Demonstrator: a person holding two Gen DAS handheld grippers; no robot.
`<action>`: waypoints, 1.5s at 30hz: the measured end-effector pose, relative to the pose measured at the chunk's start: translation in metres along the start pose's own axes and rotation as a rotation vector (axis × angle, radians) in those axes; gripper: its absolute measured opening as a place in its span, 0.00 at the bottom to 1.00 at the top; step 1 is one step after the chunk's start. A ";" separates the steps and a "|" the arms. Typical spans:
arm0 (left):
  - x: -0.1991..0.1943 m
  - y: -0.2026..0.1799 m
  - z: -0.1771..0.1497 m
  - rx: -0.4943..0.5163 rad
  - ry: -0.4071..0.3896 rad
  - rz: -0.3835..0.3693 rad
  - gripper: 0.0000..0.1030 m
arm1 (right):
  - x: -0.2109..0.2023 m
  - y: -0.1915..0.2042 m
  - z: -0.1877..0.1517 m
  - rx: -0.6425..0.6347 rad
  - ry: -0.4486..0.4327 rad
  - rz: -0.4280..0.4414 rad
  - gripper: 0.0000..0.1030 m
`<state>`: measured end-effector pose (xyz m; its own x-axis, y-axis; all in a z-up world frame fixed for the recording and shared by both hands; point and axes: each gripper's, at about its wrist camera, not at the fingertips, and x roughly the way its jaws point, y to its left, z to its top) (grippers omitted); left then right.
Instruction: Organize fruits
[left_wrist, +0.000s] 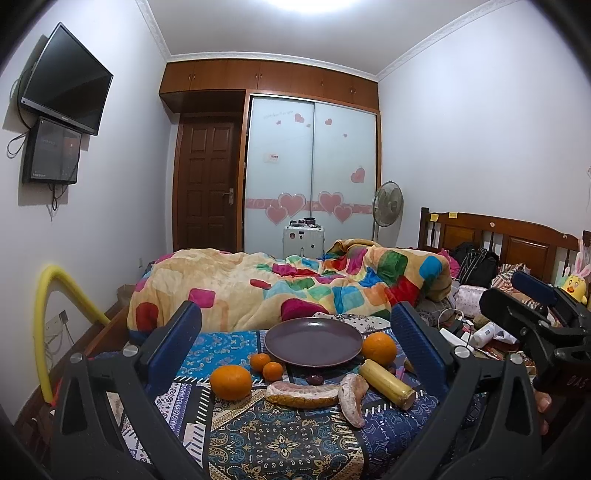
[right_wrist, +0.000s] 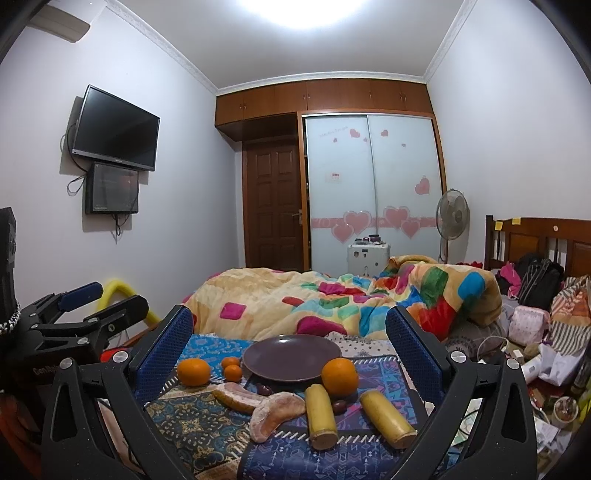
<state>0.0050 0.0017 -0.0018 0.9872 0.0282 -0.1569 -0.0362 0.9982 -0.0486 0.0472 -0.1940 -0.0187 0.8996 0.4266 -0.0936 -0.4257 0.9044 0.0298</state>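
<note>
An empty dark purple plate (left_wrist: 313, 341) (right_wrist: 291, 356) sits on a patterned cloth. Around it lie two large oranges (left_wrist: 231, 382) (left_wrist: 379, 348), two small tangerines (left_wrist: 266, 365), two pomelo wedges (left_wrist: 301, 394) (right_wrist: 275, 413), two yellow peeled banana pieces (right_wrist: 322, 415) (right_wrist: 388, 417) and small dark fruits (right_wrist: 339, 405). My left gripper (left_wrist: 295, 347) is open and empty, held back from the fruit. My right gripper (right_wrist: 290, 347) is open and empty too, also short of the fruit. Each gripper shows at the edge of the other's view.
The cloth (left_wrist: 280, 443) lies on a bed with a colourful quilt (left_wrist: 295, 284) behind the plate. Bags, cables and clutter (right_wrist: 532, 332) lie to the right. A yellow foam tube (left_wrist: 48, 332) stands at the left by the wall.
</note>
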 end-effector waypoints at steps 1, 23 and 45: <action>0.001 0.001 0.000 0.000 0.003 -0.001 1.00 | 0.002 0.000 -0.001 -0.001 0.004 -0.002 1.00; 0.098 0.075 -0.039 0.028 0.358 0.062 0.77 | 0.077 -0.087 -0.065 -0.024 0.392 -0.113 0.85; 0.199 0.099 -0.103 -0.015 0.672 -0.006 0.70 | 0.132 -0.120 -0.112 0.031 0.676 0.028 0.41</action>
<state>0.1815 0.1001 -0.1394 0.6760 -0.0215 -0.7366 -0.0382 0.9972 -0.0641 0.2063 -0.2472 -0.1459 0.6253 0.3567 -0.6941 -0.4360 0.8973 0.0684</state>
